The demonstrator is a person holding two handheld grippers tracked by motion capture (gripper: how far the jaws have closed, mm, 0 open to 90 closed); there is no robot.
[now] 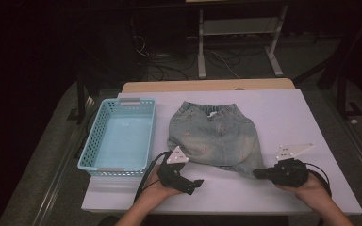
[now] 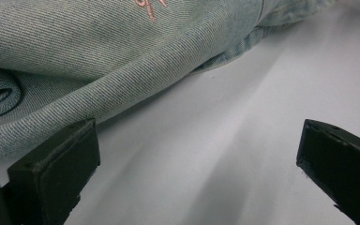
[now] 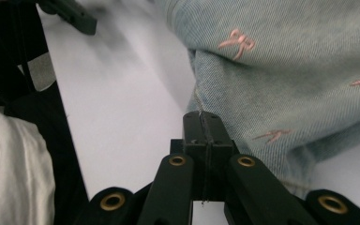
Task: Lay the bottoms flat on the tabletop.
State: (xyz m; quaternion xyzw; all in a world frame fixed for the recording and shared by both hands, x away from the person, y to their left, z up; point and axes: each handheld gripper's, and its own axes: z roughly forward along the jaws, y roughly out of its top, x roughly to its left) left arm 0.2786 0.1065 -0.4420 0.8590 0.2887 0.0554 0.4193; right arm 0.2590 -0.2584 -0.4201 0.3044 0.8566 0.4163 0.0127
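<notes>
Far left on the white table (image 1: 283, 117), a light-blue basket (image 1: 120, 135) — bare inside, just beside the garment. Next over, the left gripper (image 1: 192, 184), held low near the front edge with jaws wide apart and nothing between them; in the left gripper view, one pad already at the rolled denim hem, the other out over bare tabletop. In the middle, the denim skirt (image 1: 212, 136) lying flat, waistband toward the far edge, hem toward the person, long hem edge running across from one gripper to the other. At the right, the right gripper (image 1: 258, 173) with jaws pressed together, pinched on the near right corner of the skirt — seen plainly in the right gripper view, where the closed tips (image 3: 205, 123) bite the hem fold. So: right corner already taken, left corner not yet. Probably a fold or a lift toward the basket next, and that hinges on the left jaws, nearest to the left hem corner and lying just short of it, closing on the fabric edge rather than sliding under it.
</notes>
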